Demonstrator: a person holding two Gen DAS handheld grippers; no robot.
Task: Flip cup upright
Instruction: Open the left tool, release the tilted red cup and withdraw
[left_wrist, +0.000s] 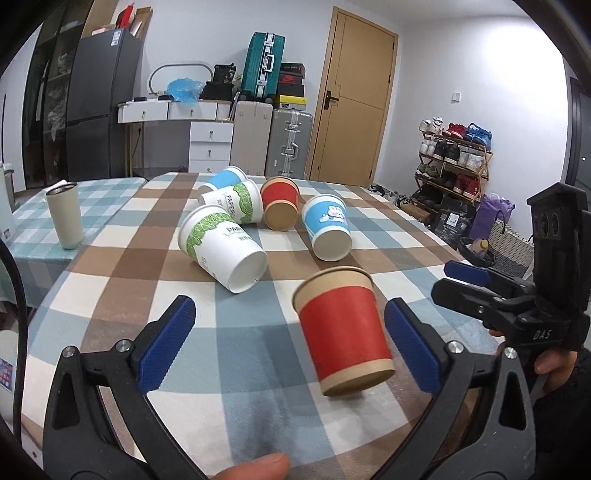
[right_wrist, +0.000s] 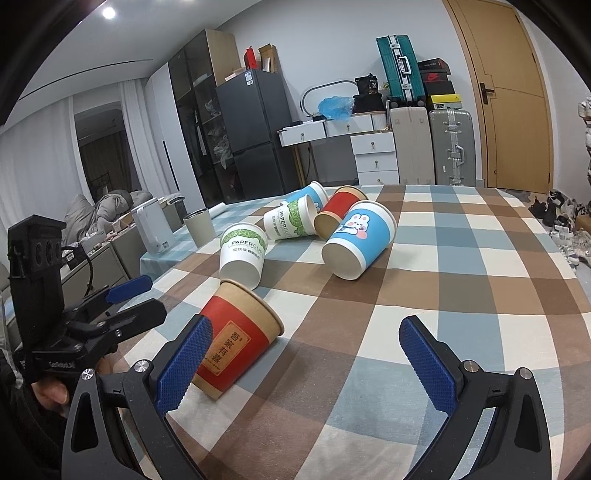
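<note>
red cup (left_wrist: 345, 330): lying tilted on the checked cloth (left_wrist: 236, 354), rim toward the pile; seen between the left tongs' pads, nearer the right pad; contact cannot be told.
left tongs (left_wrist: 290, 345): spread wide, nothing pinched.
right tongs (right_wrist: 306, 367): spread wide, nothing held; red cup (right_wrist: 236, 341) partly hidden behind the left pad.
pile: five cups tipped over farther back, two green-print (left_wrist: 223, 245), two blue (left_wrist: 327, 227), one red (left_wrist: 279, 206).
tumbler (left_wrist: 64, 214): upright, well apart at the left edge.
</note>
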